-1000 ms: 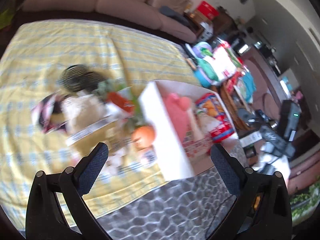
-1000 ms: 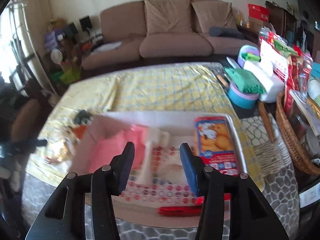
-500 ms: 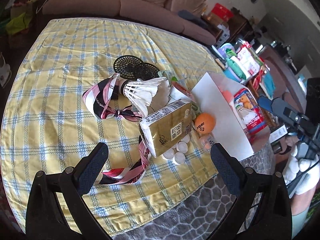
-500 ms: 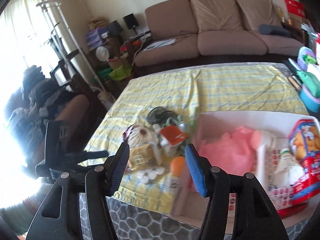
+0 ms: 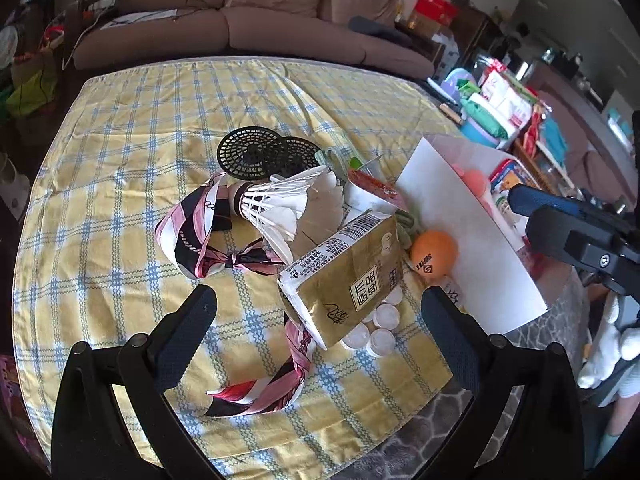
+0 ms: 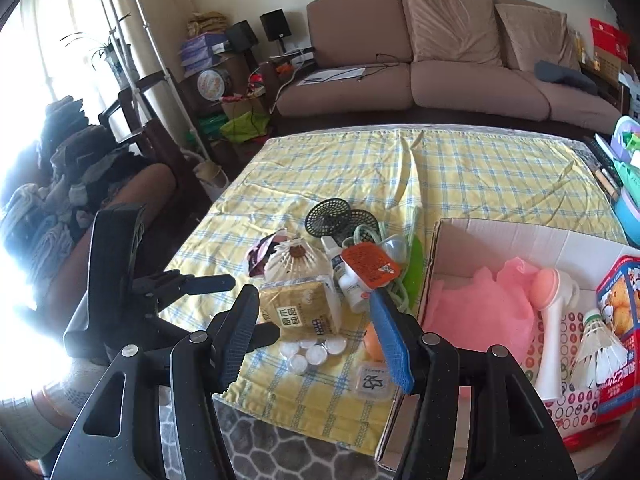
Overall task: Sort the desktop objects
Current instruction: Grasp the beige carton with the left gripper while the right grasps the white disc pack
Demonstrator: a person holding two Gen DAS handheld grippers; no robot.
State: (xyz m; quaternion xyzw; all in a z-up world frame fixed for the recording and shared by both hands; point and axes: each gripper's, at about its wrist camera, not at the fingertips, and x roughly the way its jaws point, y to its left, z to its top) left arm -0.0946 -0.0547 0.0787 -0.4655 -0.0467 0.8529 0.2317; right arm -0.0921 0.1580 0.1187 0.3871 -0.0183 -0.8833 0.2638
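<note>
Both views have been swung off the white box (image 6: 520, 236) onto the pile (image 5: 320, 240) at frame centre. Several items are already boxed at right; most are left on the counter (image 5: 120, 128). Left gripper (image 5: 316, 328) and right gripper (image 6: 316, 340) are held spread, nothing gripped.

A brown sofa (image 6: 440, 64) with two cushions (image 6: 452, 24) runs along the far wall. Left of it stand black speakers (image 6: 276, 30) and a white coat stand (image 6: 132, 52). At far right a red box (image 6: 608, 42) sits behind the sofa. A grey patterned rug (image 6: 288, 456) lies nearest.
</note>
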